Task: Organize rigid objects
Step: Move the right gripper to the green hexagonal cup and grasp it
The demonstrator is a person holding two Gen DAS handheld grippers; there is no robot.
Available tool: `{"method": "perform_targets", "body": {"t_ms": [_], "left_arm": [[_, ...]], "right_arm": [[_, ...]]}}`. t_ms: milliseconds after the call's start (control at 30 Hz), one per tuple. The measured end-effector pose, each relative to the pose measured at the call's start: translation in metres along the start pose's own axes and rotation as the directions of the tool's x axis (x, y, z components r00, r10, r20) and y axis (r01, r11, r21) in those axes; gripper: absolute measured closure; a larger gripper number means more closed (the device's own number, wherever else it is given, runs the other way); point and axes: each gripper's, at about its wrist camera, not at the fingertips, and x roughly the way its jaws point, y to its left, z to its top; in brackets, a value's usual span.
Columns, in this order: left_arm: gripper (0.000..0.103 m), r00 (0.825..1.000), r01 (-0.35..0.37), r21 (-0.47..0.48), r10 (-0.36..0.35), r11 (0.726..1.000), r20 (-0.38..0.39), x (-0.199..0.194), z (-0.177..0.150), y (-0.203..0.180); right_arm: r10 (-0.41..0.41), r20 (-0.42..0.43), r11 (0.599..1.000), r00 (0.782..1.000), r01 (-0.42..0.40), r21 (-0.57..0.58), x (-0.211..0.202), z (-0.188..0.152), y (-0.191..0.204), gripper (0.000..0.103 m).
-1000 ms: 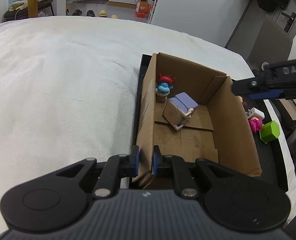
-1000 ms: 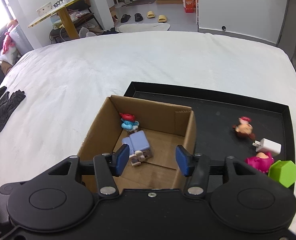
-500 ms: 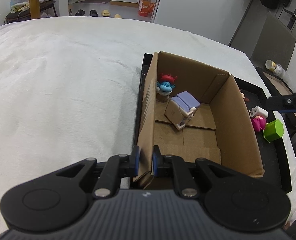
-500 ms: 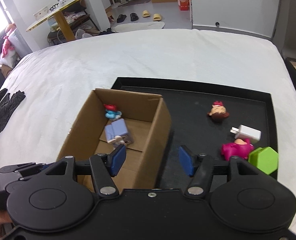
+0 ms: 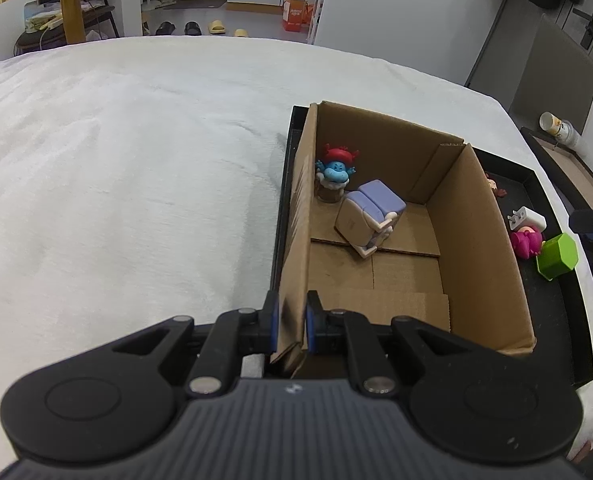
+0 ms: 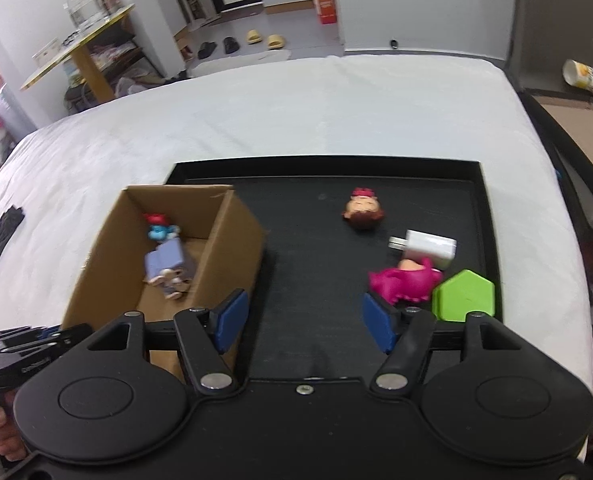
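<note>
A white, softly napped cloth (image 5: 136, 184) covers the broad desk, its pile showing faint creases. Beyond it the room holds a yellow-topped wooden table (image 6: 84, 46), slippers (image 6: 264, 38) on a pale floor, and white walls.

On the cloth lies a shallow black rectangular tray (image 6: 320, 168) with a matte floor and raised rim. An open brown corrugated cardboard box (image 5: 480, 240) stands on the tray's left part. Inside it are a blue plastic figure with red hair (image 5: 336, 168) against the left wall and a lavender-and-beige blocky toy (image 5: 370, 216) lying tilted near the middle.

The left claw (image 5: 290, 320) is pinched on the box's near left wall, one blue pad on each face.

The right claw (image 6: 302, 322) is spread wide above the bare tray floor, gripping nothing. Ahead of it on the tray sit a small brown-haired doll head (image 6: 362, 212), a white boxy plug charger (image 6: 426, 246), a magenta plastic figure (image 6: 404, 282) touching the charger, and a glossy green hexagonal block (image 6: 464, 300) just beside the figure.
</note>
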Motion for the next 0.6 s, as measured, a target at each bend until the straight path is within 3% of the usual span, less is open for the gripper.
{"method": "perform_targets", "body": {"t_ms": [433,600], "left_arm": [[0.092,1.000,-0.006,0.005,0.006,1.000,-0.002,0.001,0.000,-0.002],[0.092,1.000,-0.024,0.010,0.024,1.000,-0.011,0.004,0.001,-0.006]], "right_arm": [[-0.072,0.011,0.984,0.997,0.069,0.162,0.021,-0.023,-0.068,0.039],[-0.165,0.026,0.975,0.986,0.159,0.157,0.030,-0.022,-0.083,0.039]]}}
